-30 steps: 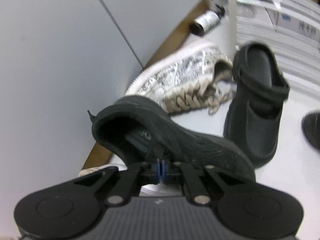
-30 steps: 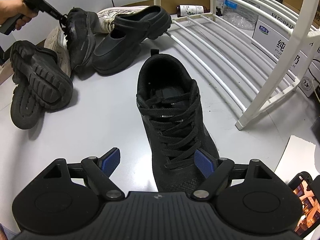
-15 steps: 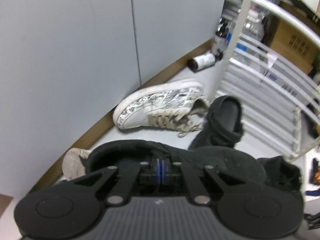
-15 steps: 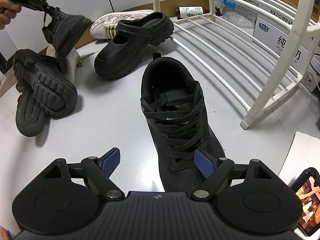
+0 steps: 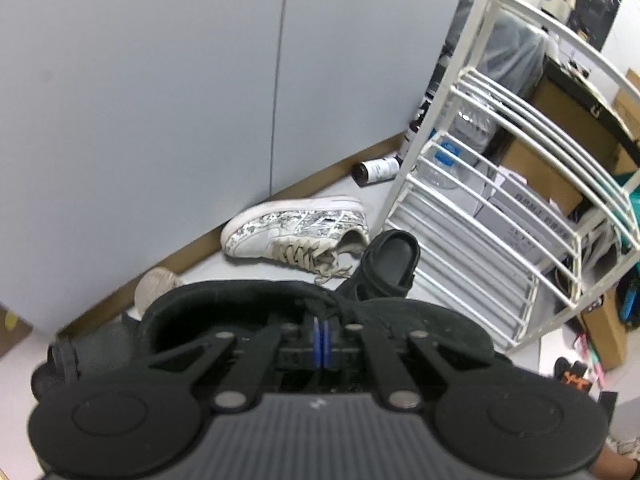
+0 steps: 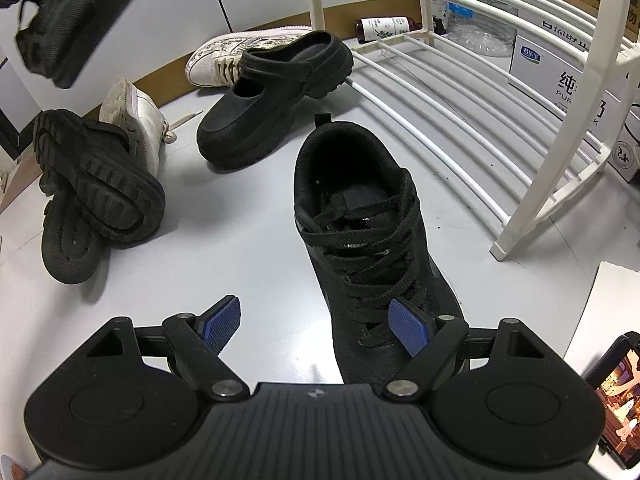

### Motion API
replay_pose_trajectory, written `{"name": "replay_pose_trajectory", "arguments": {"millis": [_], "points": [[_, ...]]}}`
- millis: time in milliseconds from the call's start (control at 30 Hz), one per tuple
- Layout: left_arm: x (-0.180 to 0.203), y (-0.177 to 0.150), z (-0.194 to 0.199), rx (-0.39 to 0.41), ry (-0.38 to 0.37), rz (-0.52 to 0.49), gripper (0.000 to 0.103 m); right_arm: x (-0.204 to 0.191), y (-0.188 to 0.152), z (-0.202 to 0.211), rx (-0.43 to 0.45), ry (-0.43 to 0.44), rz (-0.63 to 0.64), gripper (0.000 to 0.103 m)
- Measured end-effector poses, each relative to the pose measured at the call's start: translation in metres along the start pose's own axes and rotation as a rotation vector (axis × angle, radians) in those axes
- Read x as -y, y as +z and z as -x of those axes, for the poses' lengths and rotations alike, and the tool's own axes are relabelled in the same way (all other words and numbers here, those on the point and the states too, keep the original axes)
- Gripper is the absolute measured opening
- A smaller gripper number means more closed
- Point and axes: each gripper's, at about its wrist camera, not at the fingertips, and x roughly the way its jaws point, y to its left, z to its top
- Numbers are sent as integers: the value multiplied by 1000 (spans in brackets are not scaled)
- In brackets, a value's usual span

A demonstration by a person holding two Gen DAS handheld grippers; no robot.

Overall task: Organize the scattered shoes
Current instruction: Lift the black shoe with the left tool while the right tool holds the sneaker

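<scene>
My left gripper is shut on the collar of a black sneaker, which hangs in the air; the right wrist view catches that lifted sneaker at the top left. My right gripper stands open just above the floor, its right pad beside the toe of a second black lace-up sneaker that rests upright on the floor. A black clog lies beyond it, and a white patterned sneaker lies on its side by the wall.
A white wire shoe rack stands to the right, its lowest shelf bare. An overturned black clog and a white sneaker lie at the left. A dark bottle lies by the wall. Boxes sit behind the rack; a phone is at the lower right.
My left gripper has lifted the black sneaker clear of the shoe pile, up and leftward in the right wrist view. The right gripper and the sneaker at its pads have stayed put.
</scene>
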Motion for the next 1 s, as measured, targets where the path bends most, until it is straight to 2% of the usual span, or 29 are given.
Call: {"name": "replay_pose_trajectory", "arguments": {"millis": [233,500,767,1000], "points": [[-1,-56,21,43,-34,125,1,1,-3,2,-1,4,0,85],[1,-123,24,-19,-49,223,1,2,-5,1,-10,3,-5,85],[-1,-159,44,-72,-62,279,1,0,-8,0,-22,4,1,85],[3,-180,63,-79,-62,308,1,-4,-8,1,-21,15,12,85]]}}
